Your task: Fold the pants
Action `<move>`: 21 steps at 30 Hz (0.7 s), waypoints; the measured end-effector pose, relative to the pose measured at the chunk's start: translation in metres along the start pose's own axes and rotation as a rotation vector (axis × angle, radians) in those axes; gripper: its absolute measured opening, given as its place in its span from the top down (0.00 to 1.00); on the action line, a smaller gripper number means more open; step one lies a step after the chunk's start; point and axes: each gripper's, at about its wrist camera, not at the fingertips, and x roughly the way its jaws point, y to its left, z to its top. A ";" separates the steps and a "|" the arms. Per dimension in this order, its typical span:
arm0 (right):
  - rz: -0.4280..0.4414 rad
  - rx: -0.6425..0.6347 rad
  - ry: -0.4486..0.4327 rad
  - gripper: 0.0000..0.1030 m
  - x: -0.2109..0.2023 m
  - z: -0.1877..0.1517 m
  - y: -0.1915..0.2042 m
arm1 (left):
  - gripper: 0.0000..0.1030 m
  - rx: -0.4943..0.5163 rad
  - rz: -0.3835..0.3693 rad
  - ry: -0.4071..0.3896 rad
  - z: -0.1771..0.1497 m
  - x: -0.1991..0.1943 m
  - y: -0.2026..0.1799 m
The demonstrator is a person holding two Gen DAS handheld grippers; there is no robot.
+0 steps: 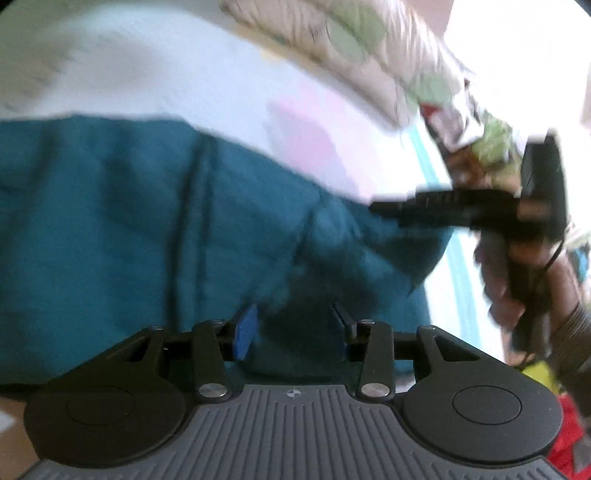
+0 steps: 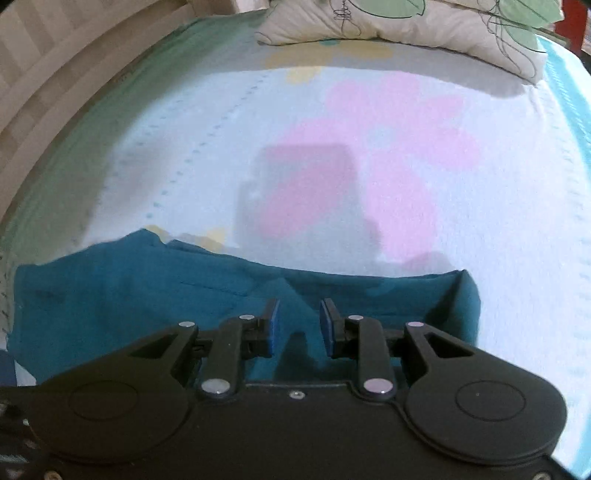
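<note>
Teal cloth: the pants point(image 2: 207, 291), soft woven fabric, lie flat on the bed point(image 2: 424, 155), at 6 o'clock in the right wrist view and filling 9 o'clock to centre in the left wrist view.
Lay: folded at least once by the look of it; a doubled thickness shows at the right end, about 4 o'clock in the right wrist view. How many layers, cannot tell.
Handling: judged light, limp, no stiffness. It will drape and sag from any single hold, and layers may slide apart if only the top one is pinched. Not fragile, not slippery on the cotton sheet.
Where to hold: two points along one edge, pinching through all layers near the corners, so the fold line stays straight.
Seam: a dark stitched line point(image 1: 192, 206) runs 12 to 6 in the left wrist view, a fair guide for squaring the next fold.
Left claw point(image 1: 295, 328): fingers apart, nothing clamped, cloth beneath and between them.
Right claw point(image 2: 299, 325): fingers parted, nothing gripped, poised over the near middle of the pants.
Bed: pale sheet with pink and yellow blotches; pillow point(image 2: 388, 26) at 12 o'clock.
Person: a hand point(image 1: 517, 273) grips the right tool's handle at 3 o'clock in the left wrist view, blurred.
</note>
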 end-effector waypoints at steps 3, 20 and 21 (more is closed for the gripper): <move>0.028 -0.057 0.013 0.65 0.007 -0.003 0.003 | 0.60 0.025 0.026 0.065 -0.007 0.029 -0.005; 0.115 -0.173 0.057 0.62 0.054 0.001 0.006 | 0.61 0.013 0.070 0.046 -0.016 0.037 -0.013; 0.120 -0.191 0.062 0.85 0.055 0.001 0.009 | 0.61 0.014 0.074 0.046 -0.016 0.037 -0.015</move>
